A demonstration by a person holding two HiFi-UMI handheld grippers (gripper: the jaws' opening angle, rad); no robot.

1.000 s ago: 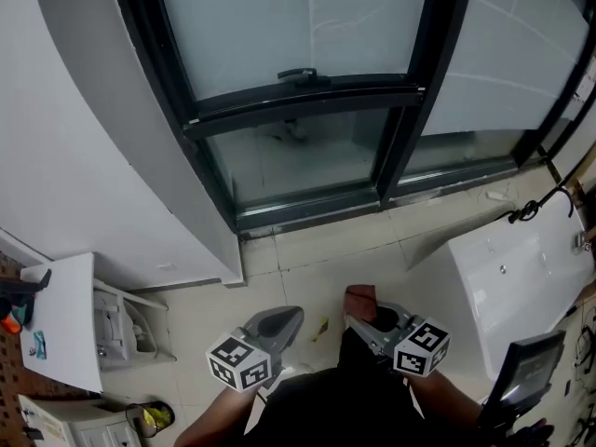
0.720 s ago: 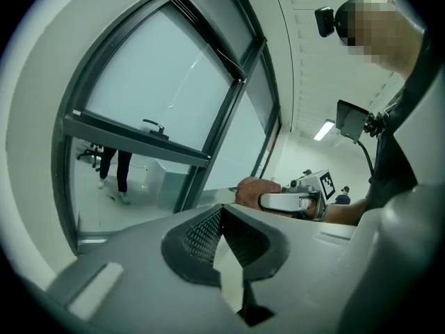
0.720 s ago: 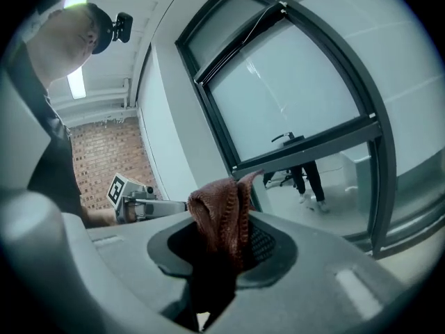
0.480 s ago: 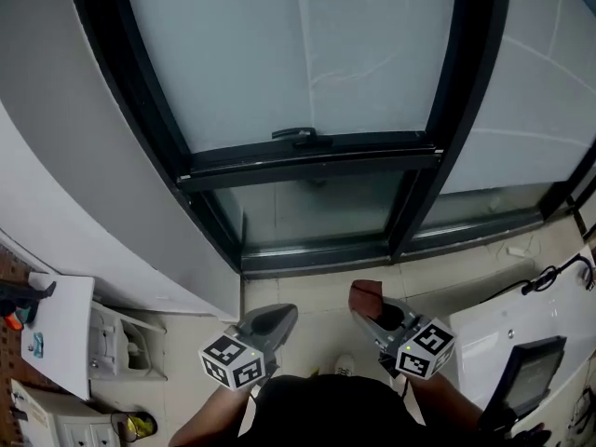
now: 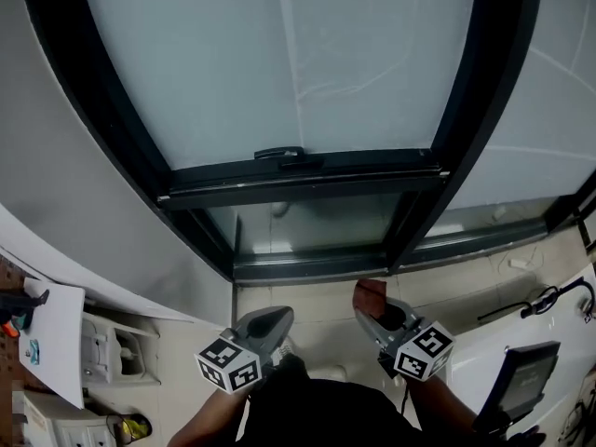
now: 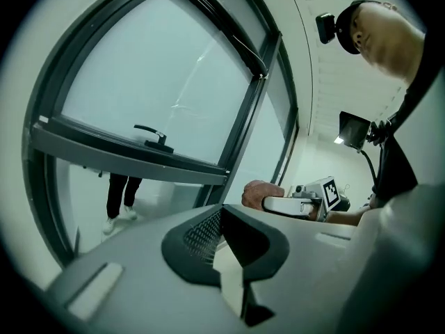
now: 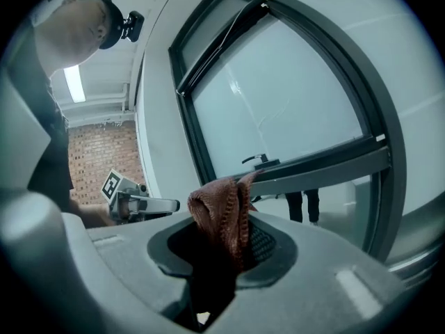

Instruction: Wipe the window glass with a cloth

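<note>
Rust-brown knitted cloth (image 7: 221, 214), bunched and pinched upright between the jaws of the right gripper (image 5: 369, 311), held low and clear of the window glass (image 5: 279, 63). Left gripper (image 5: 276, 318) alongside, well apart from the right one, jaws together with nothing between them. Dark window frame (image 5: 484, 91), with a black handle (image 5: 279, 154) on its crossbar.
</note>
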